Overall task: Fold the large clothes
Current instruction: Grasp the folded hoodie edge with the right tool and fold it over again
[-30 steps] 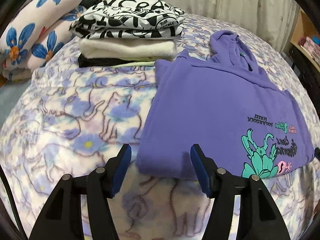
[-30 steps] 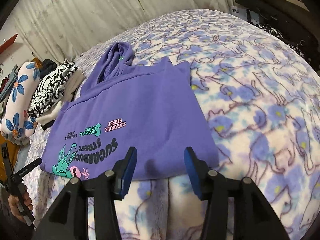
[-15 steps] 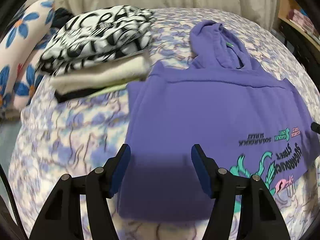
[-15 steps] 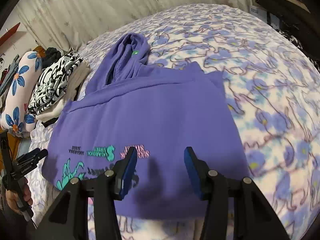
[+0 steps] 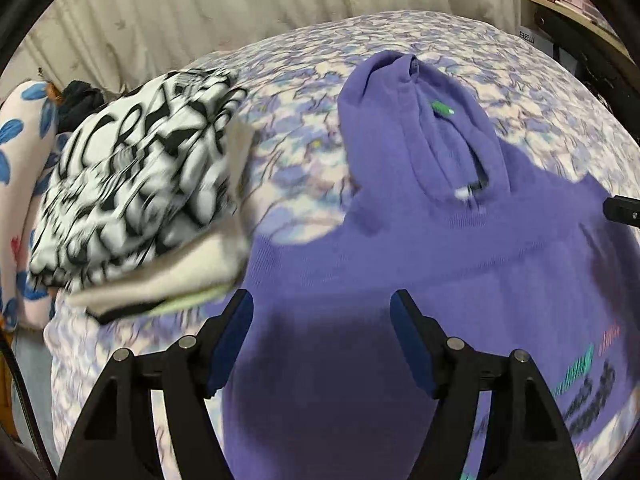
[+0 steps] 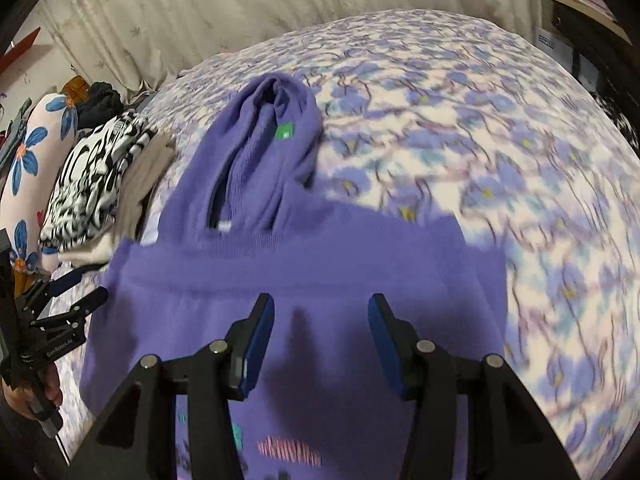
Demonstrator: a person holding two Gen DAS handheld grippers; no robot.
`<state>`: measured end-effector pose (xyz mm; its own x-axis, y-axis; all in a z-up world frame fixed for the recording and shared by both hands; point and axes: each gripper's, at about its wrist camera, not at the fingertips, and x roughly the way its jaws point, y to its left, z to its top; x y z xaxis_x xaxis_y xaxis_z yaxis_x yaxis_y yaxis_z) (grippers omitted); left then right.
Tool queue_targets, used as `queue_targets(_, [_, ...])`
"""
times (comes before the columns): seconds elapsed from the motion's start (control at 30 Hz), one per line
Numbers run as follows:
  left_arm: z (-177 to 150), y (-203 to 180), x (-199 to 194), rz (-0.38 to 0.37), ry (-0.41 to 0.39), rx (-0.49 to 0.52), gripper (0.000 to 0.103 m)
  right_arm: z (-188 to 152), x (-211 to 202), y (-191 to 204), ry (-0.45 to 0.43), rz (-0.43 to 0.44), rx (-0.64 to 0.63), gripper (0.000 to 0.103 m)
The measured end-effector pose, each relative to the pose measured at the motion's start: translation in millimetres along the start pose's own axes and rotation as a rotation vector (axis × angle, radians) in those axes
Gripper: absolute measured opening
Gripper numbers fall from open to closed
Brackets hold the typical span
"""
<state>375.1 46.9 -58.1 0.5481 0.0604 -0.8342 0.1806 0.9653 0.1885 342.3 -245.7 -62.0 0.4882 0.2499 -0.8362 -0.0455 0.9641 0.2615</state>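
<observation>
A purple hoodie lies flat on the bed, its sleeves folded in and its hood at the far end. My left gripper hovers over the hoodie's left part; its jaws are opening and nothing is between them. Over the hoodie's middle hangs my right gripper, open and empty. The left gripper also shows at the left edge of the right wrist view, held by a hand.
A stack of folded clothes, topped by a black-and-white patterned piece, lies just left of the hoodie. A floral pillow lies beyond it. The bed has a blue-flowered blanket. A curtain hangs behind; shelves stand at the right.
Both grippers have moved from the hoodie's hem up over its body toward the hood. The left jaws stand a little wider than before.
</observation>
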Motion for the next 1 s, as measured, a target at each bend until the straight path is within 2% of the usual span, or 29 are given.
queue_targets(0.17, [45.7, -2.6, 33.7, -0.008, 0.016, -0.021, 0.070, 41.4, 26.4, 2.1, -0.010, 0.002, 0.009, 0.049])
queue_targets(0.4, [97.8, 11.8, 95.4, 0.010, 0.063, -0.110, 0.070, 96.4, 65.8, -5.3, -0.035, 0.018, 0.065, 0.049])
queue_targets(0.5, [112.9, 14.3, 116.8, 0.009, 0.067, -0.137, 0.070, 120.2, 86.9, -13.8, -0.046, 0.046, 0.120, 0.049])
queue_targets(0.63, [130.8, 13.8, 145.4, -0.057, 0.082, -0.187, 0.070, 144.8, 117.0, -22.8, -0.043, 0.104, 0.204, 0.049])
queue_targets(0.83, [143.7, -0.3, 180.6, -0.087, 0.099, -0.170, 0.069, 167.6, 158.3, -13.6, -0.029, 0.097, 0.194, 0.049])
queue_targets(0.9, [144.9, -1.9, 186.7, -0.118, 0.081, -0.187, 0.054, 170.6, 171.7, -8.7, -0.007, 0.080, 0.186, 0.049])
queue_targets(0.93, [145.7, -2.1, 187.5, -0.137, 0.073, -0.190, 0.025, 171.7, 177.8, -6.7, 0.007, 0.070, 0.182, 0.049])
queue_targets(0.97, [146.9, -4.2, 186.9, -0.162, 0.066, -0.190, 0.004, 171.9, 181.4, -3.5, 0.008, 0.055, 0.170, 0.043])
queue_targets(1.0, [147.8, -7.8, 184.3, -0.141, 0.057, -0.178, 0.004, 172.2, 181.5, -0.5, 0.007, 0.042, 0.152, 0.034])
